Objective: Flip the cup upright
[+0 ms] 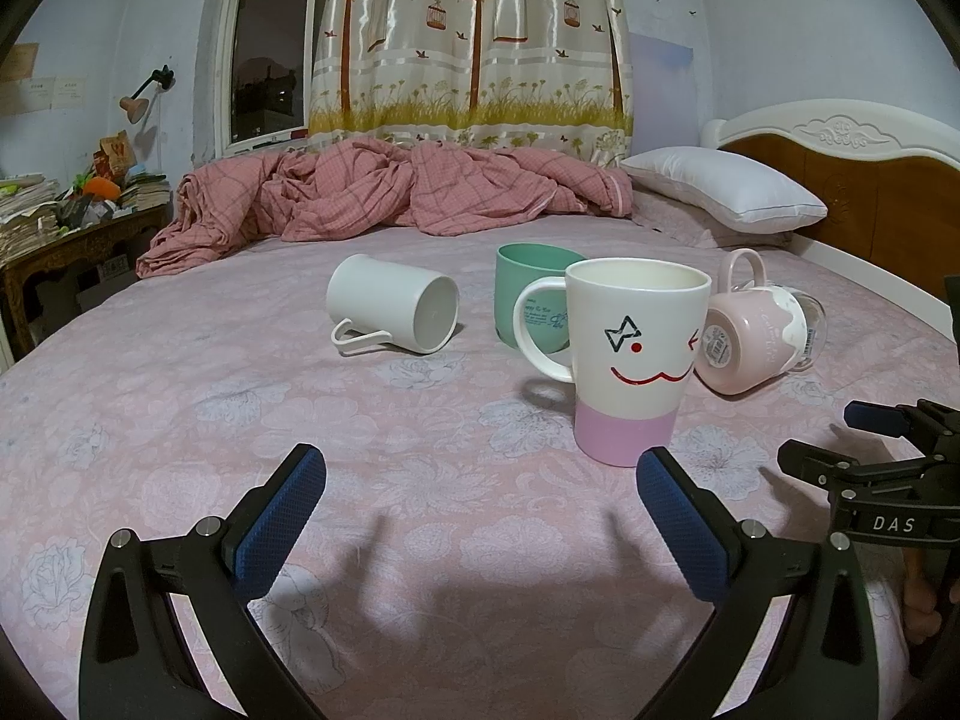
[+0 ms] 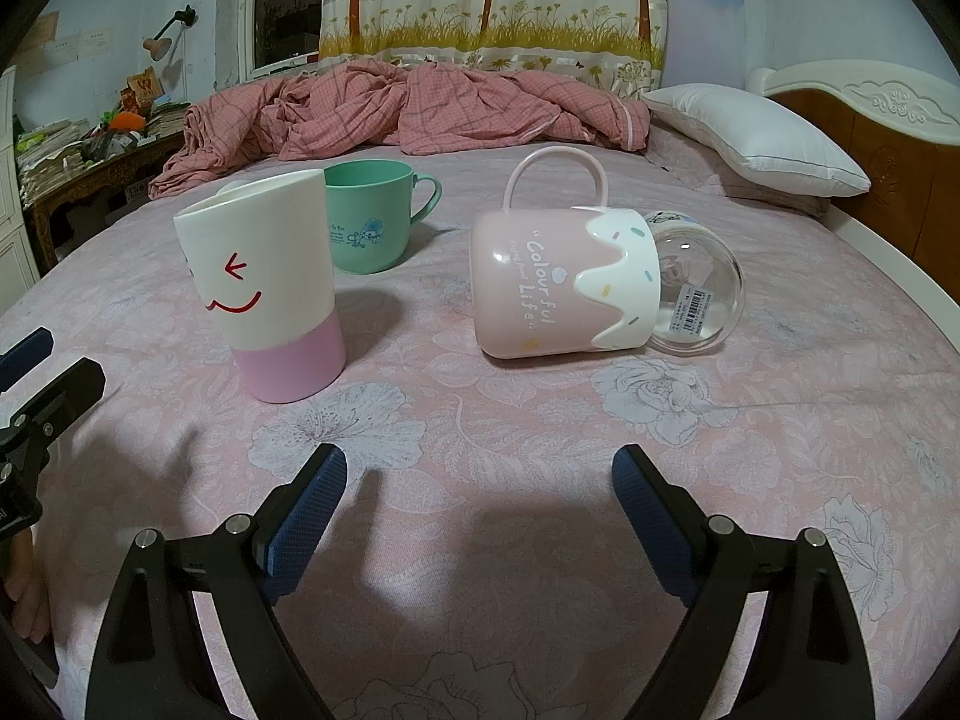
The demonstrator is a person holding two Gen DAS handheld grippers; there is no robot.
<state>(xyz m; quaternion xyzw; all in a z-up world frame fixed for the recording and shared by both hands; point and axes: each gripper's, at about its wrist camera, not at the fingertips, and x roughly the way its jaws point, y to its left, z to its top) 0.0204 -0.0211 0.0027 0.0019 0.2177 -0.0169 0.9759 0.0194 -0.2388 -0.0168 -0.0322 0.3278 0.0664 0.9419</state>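
Note:
A white and lilac smiley cup (image 1: 630, 360) stands upright on the bed; it also shows in the right wrist view (image 2: 273, 288). A pink "Colourful Life" mug (image 2: 558, 285) lies on its side, handle up, also in the left wrist view (image 1: 750, 339). A plain white cup (image 1: 393, 312) lies on its side. A green cup (image 2: 369, 216) stands upright, also in the left wrist view (image 1: 534, 294). My left gripper (image 1: 480, 516) is open and empty, just short of the smiley cup. My right gripper (image 2: 480, 516) is open and empty, short of the pink mug.
A clear glass cup (image 2: 693, 288) lies on its side against the pink mug's mouth. A crumpled pink quilt (image 1: 384, 192) and a white pillow (image 1: 726, 189) lie at the bed's far side. A headboard (image 1: 840, 156) stands right; a cluttered desk (image 1: 72, 222) stands left.

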